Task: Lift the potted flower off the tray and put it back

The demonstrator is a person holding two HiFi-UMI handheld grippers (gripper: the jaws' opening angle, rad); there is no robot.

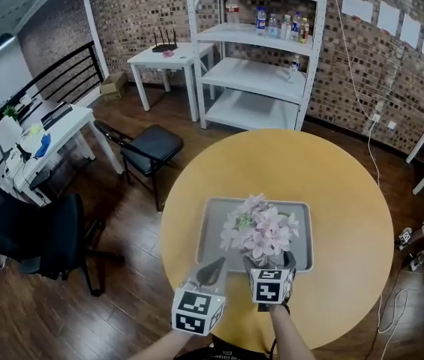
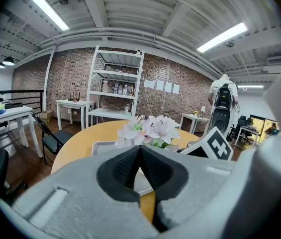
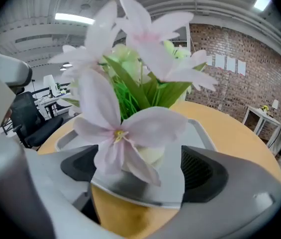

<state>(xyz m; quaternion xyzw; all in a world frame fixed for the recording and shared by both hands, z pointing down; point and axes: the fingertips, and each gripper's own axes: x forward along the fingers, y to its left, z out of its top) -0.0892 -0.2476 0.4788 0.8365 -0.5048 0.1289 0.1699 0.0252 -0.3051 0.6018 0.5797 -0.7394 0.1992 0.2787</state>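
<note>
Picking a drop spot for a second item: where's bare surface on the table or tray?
Free: table beyond the tray and to its right. The tray's left strip beside the potted flower is bare. Crowded: the tray's near edge, with the left gripper and the right gripper, which straddles the pot.

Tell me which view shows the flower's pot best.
The right gripper view: the pale pot stands between its open jaws, partly behind a petal. The head view buries it under blossoms; the left gripper view shows only blossoms.
</note>
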